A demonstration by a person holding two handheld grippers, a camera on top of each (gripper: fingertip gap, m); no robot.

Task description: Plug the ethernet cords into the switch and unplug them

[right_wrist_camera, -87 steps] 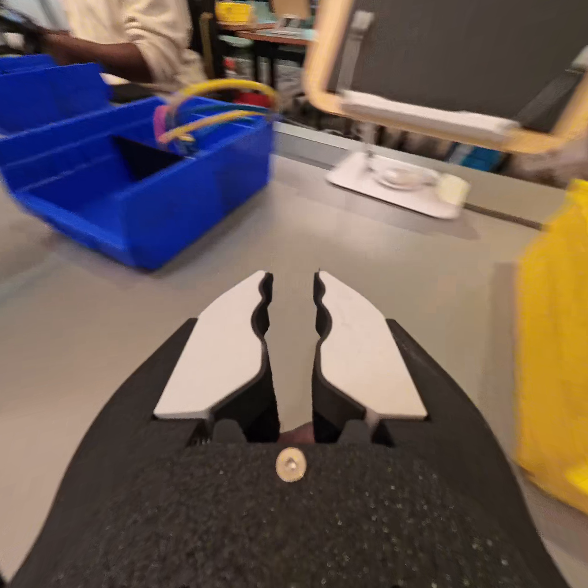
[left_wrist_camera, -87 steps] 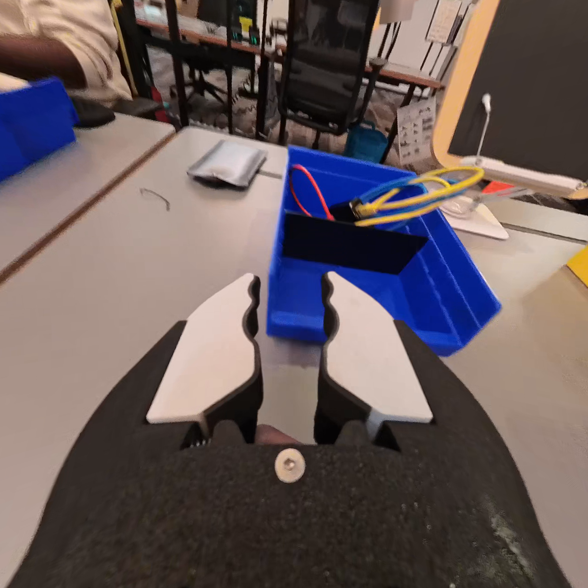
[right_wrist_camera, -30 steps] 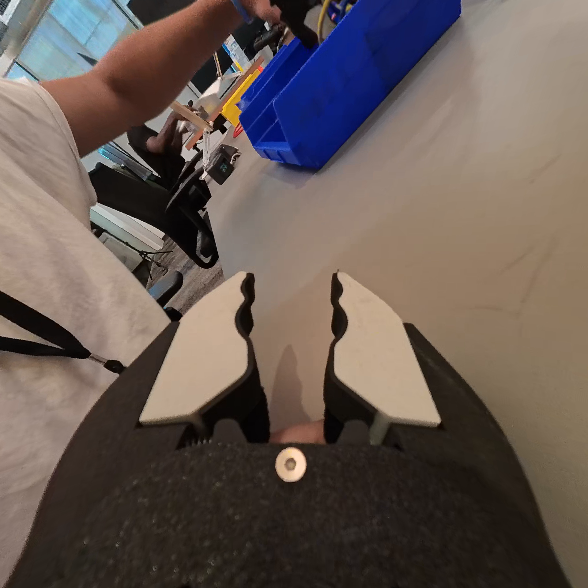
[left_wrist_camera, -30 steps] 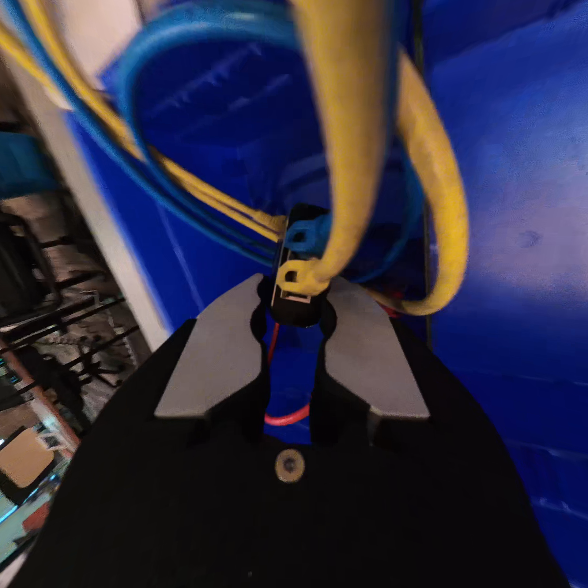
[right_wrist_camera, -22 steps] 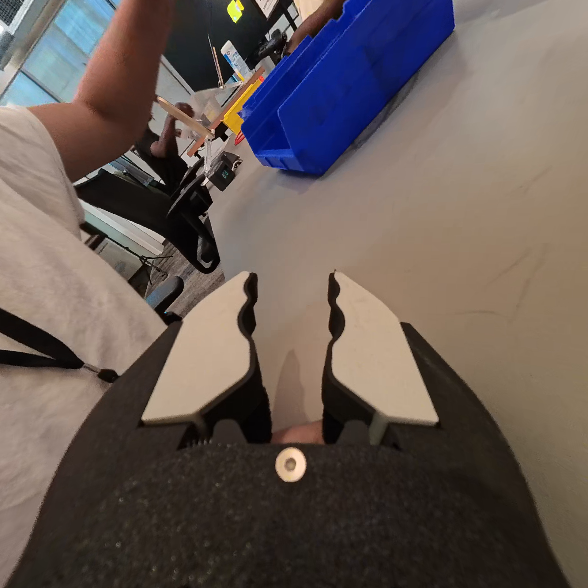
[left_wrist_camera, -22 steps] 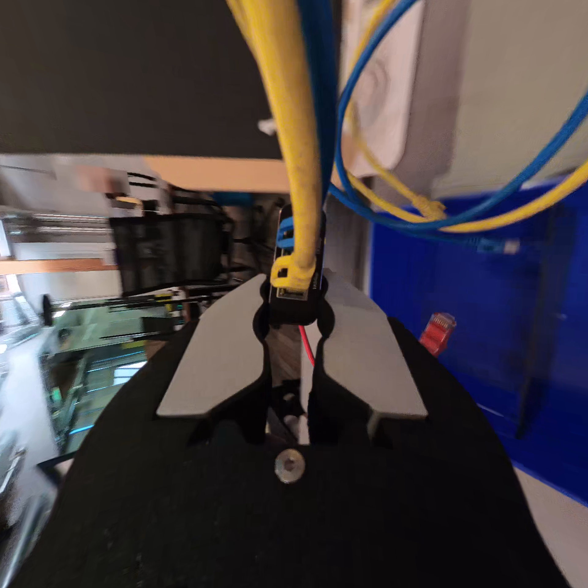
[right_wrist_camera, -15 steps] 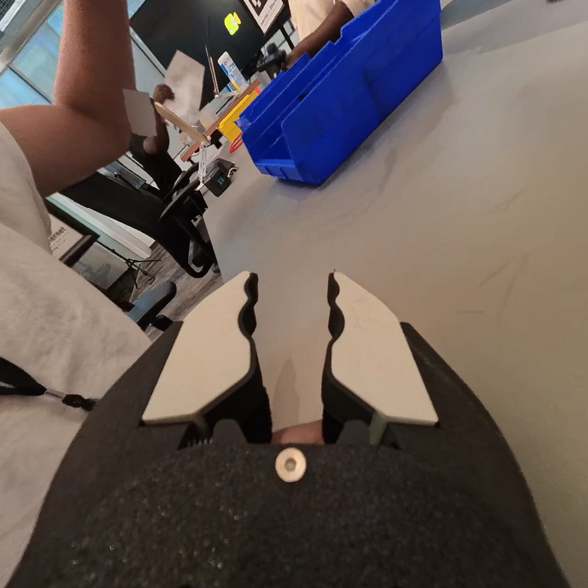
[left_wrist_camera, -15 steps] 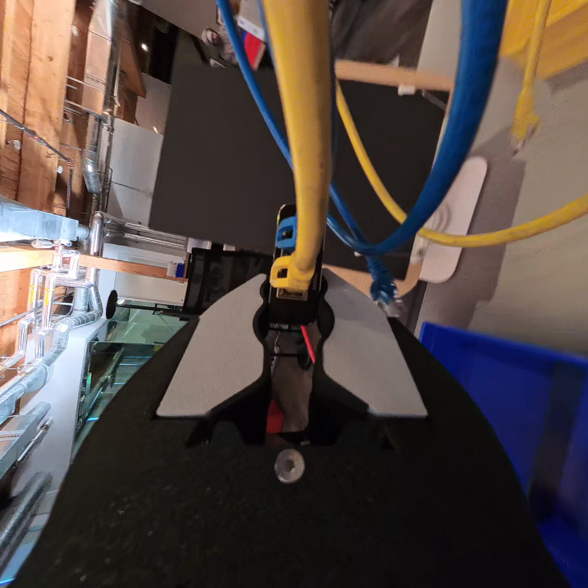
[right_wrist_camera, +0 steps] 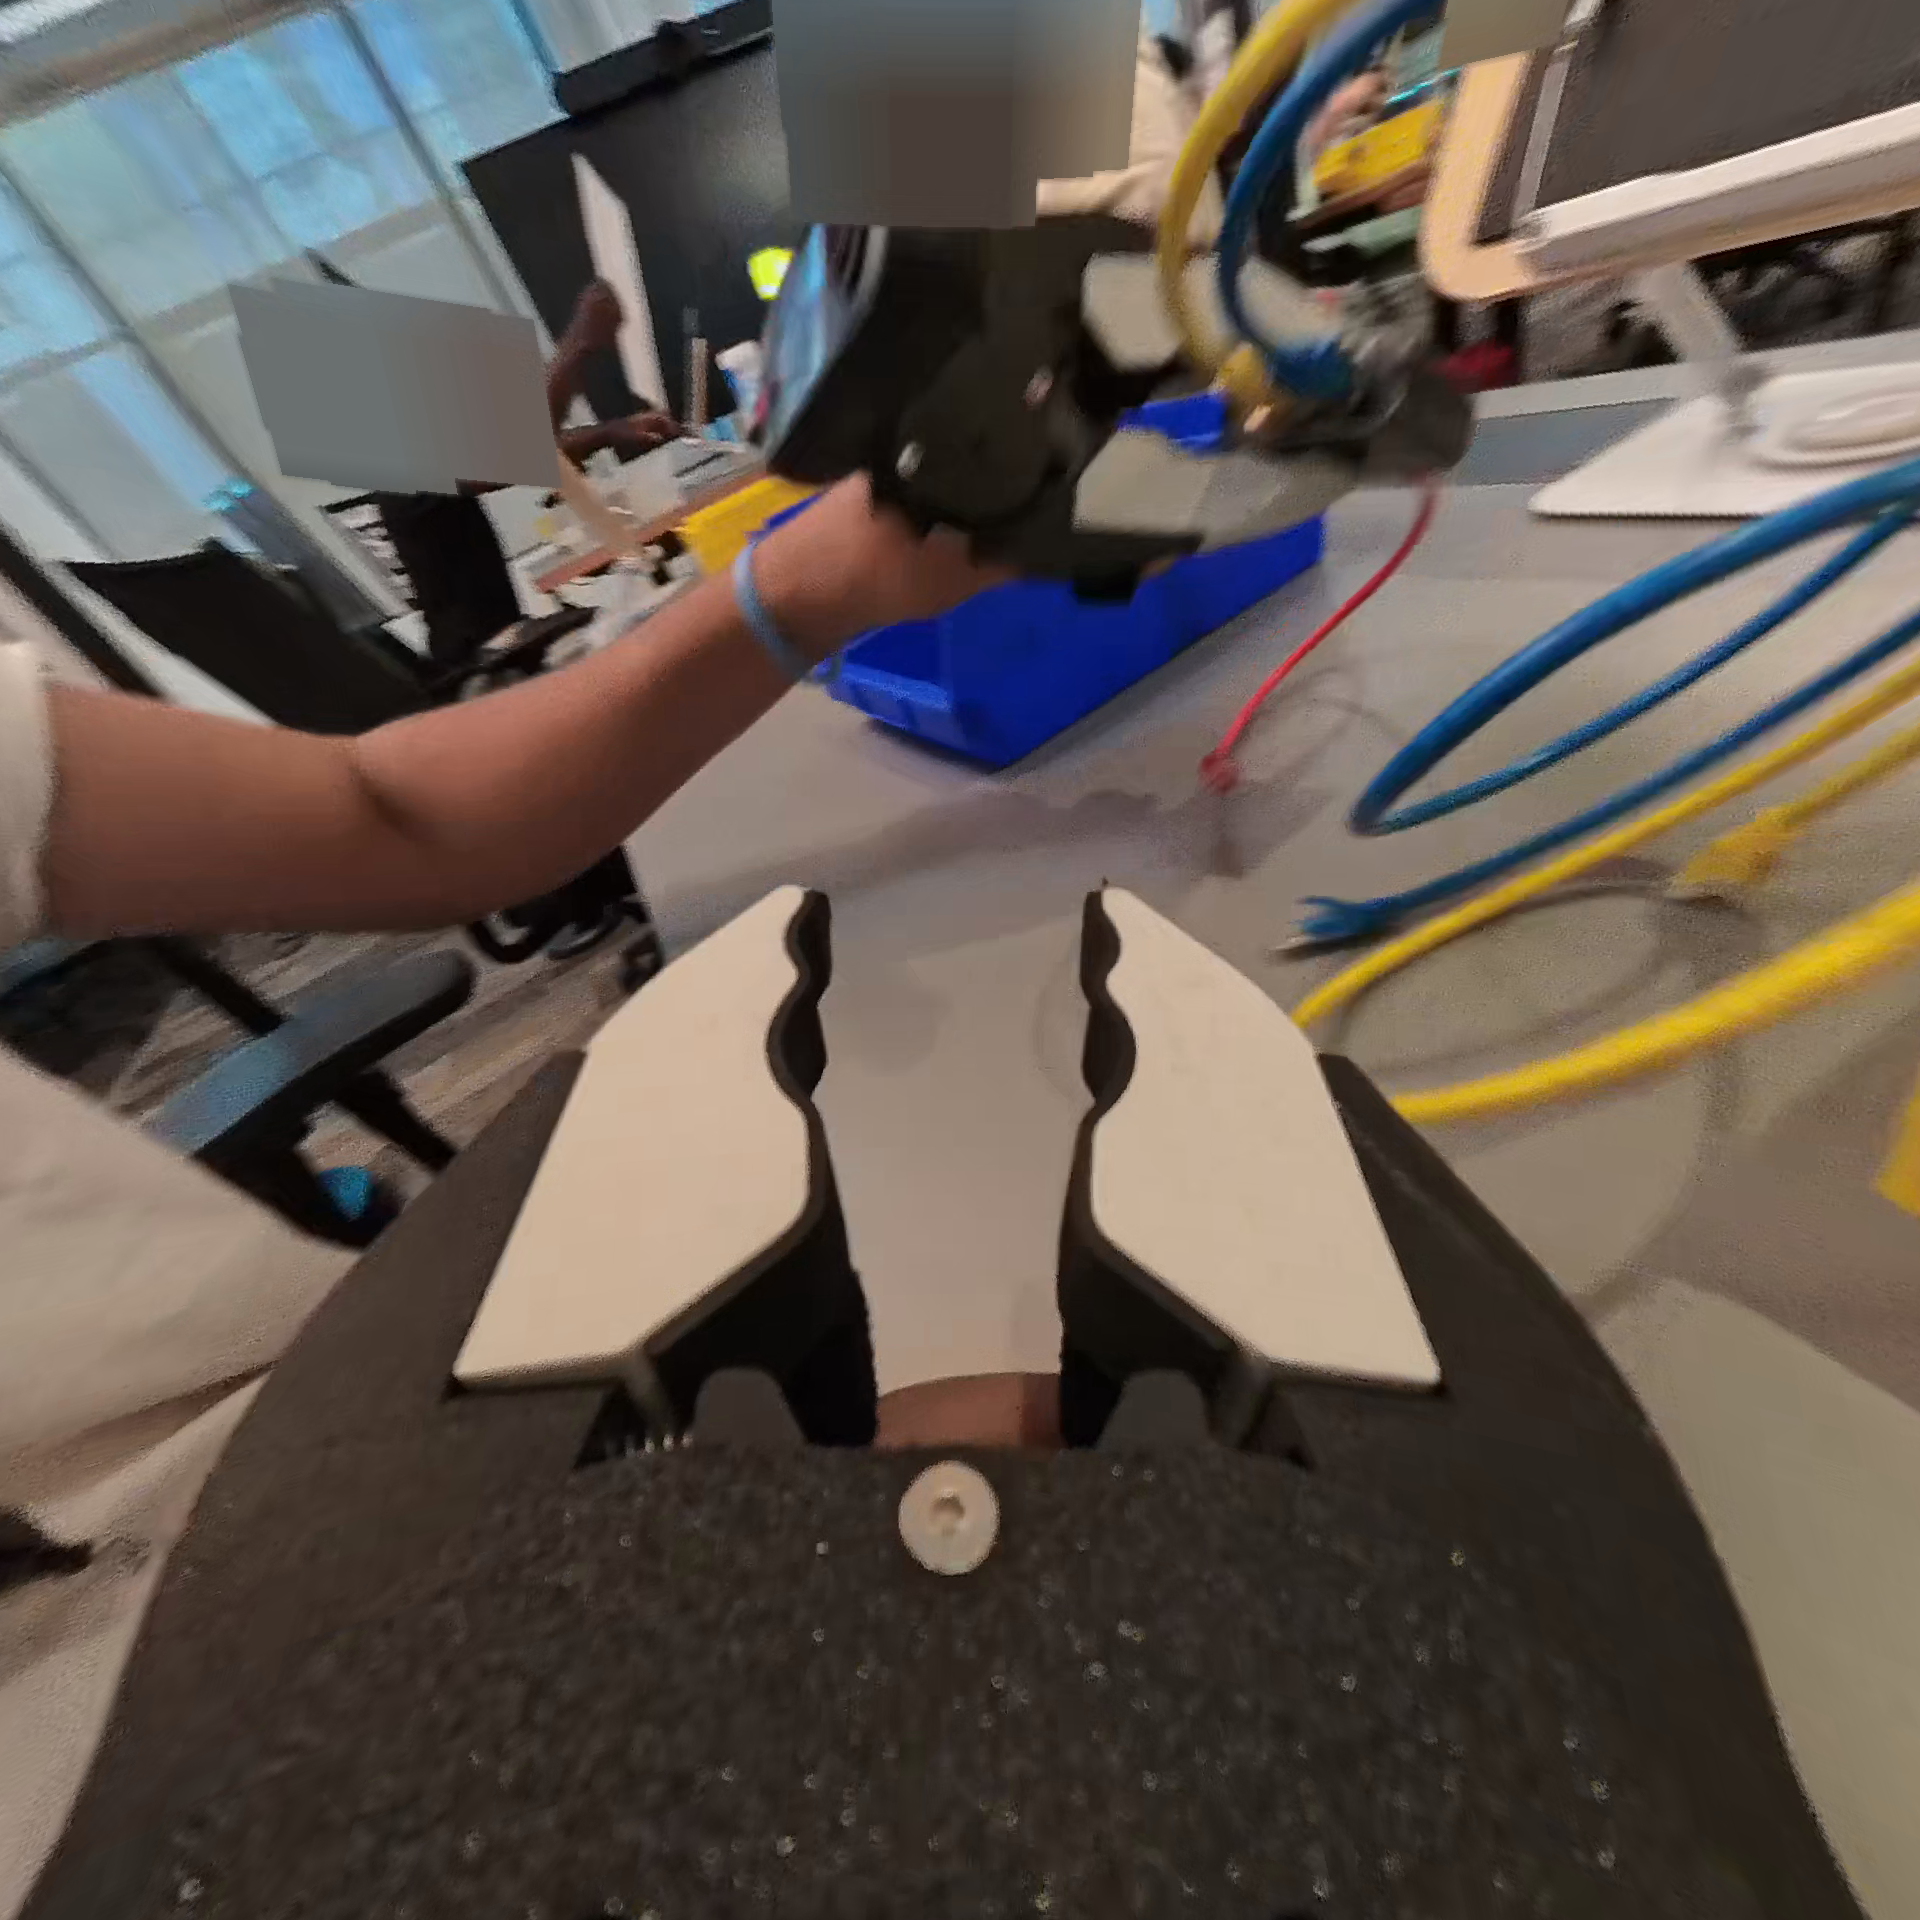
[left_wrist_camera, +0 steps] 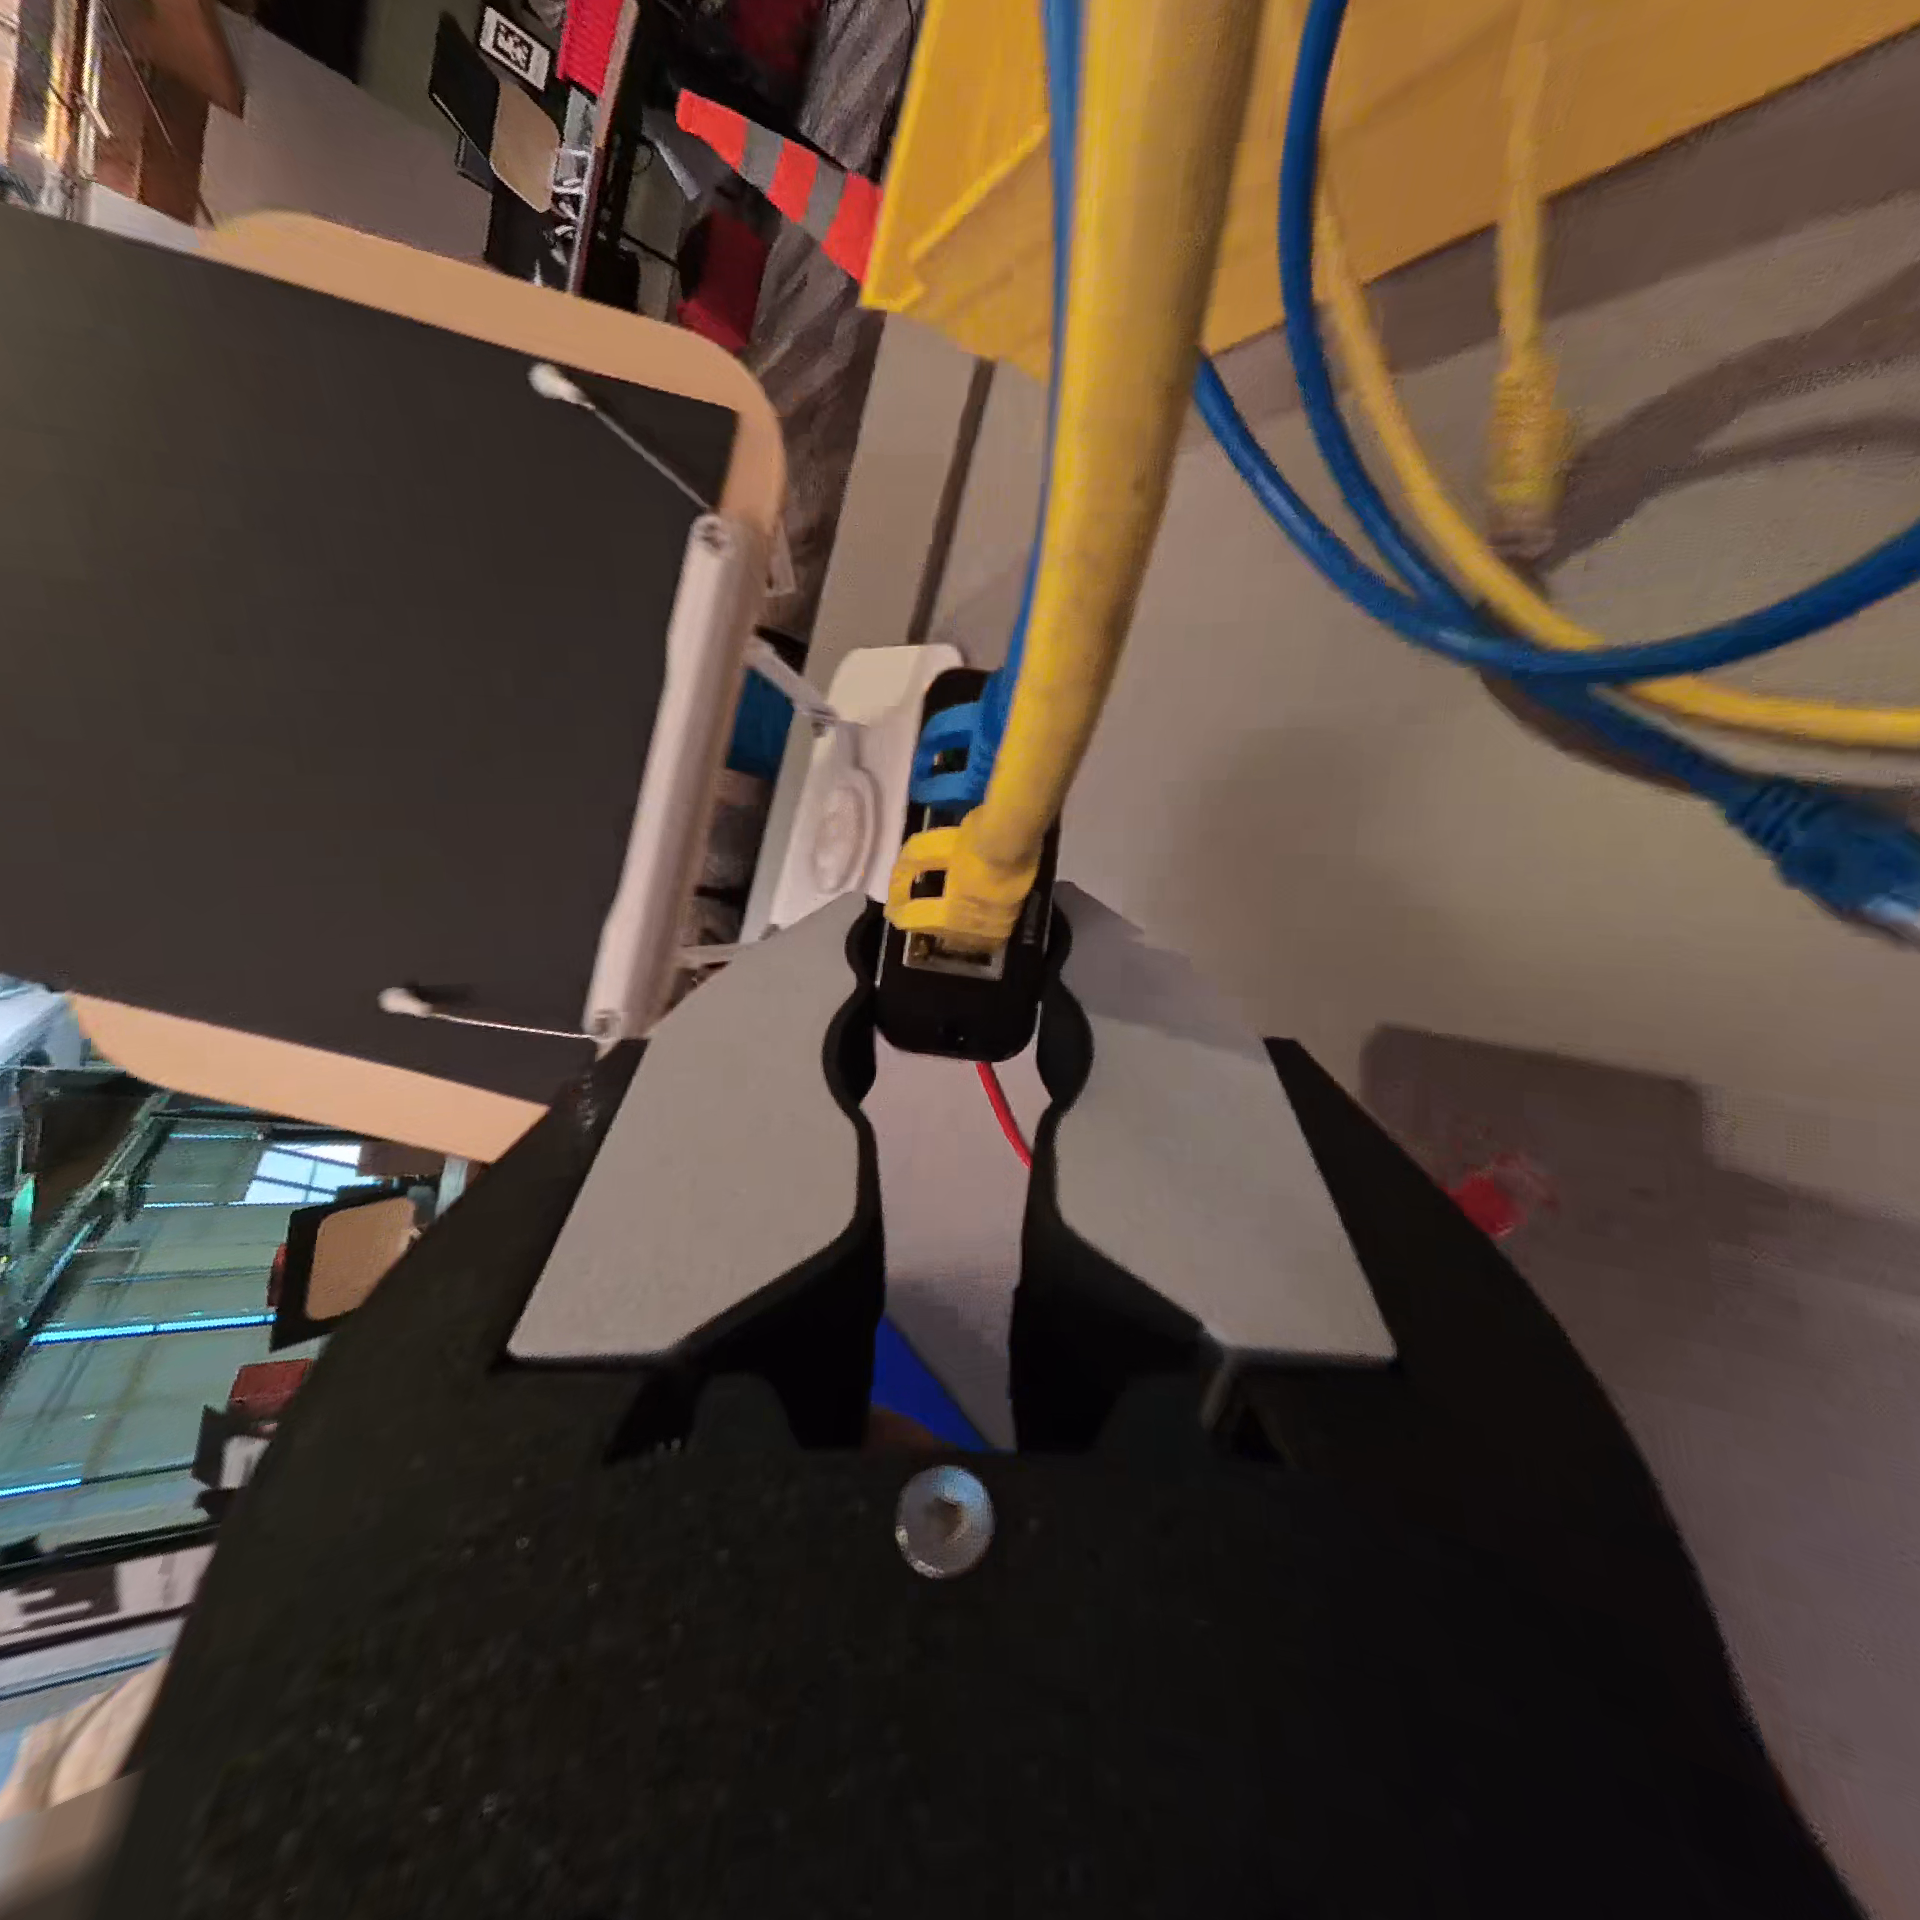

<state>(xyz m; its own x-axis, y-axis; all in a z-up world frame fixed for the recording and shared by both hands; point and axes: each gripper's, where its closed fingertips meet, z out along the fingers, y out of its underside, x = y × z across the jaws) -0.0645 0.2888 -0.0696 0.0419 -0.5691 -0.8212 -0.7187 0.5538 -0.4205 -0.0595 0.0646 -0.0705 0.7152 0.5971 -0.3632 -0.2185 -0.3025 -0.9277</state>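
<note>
My left gripper point(left_wrist_camera: 956, 971) is shut on a small black switch point(left_wrist_camera: 961, 997) and holds it in the air. A yellow ethernet cord point(left_wrist_camera: 1101, 499) and a blue cord point(left_wrist_camera: 951, 753) are plugged into its ports, and a thin red wire point(left_wrist_camera: 1003, 1117) hangs below it. The right wrist view shows the left gripper point(right_wrist_camera: 1330, 457) raised with the switch and cords point(right_wrist_camera: 1236, 249) looping up. My right gripper point(right_wrist_camera: 951, 966) is open and empty, low over the grey table point(right_wrist_camera: 1039, 790). Loose plug ends lie on the table: blue point(right_wrist_camera: 1340, 920), yellow point(right_wrist_camera: 1745, 852) and red point(right_wrist_camera: 1221, 769).
A blue bin point(right_wrist_camera: 1039, 665) stands on the table under the left gripper. A monitor point(left_wrist_camera: 312, 644) on a white stand point(right_wrist_camera: 1714, 416) is at the back right. A yellow bin point(left_wrist_camera: 1143, 156) is behind. A person's arm point(right_wrist_camera: 416, 790) crosses on the left. Office chairs point(right_wrist_camera: 312, 1049) stand beyond the table edge. There is about 25 cm between the tips of the two grippers. The monitor point(left_wrist_camera: 312, 644) lies some 30 cm from my left tips, 50 cm from my right tips.
The left gripper has lifted the switch and cords out of the blue bin and swung them over the table. The right gripper has turned toward the cords, still open.
</note>
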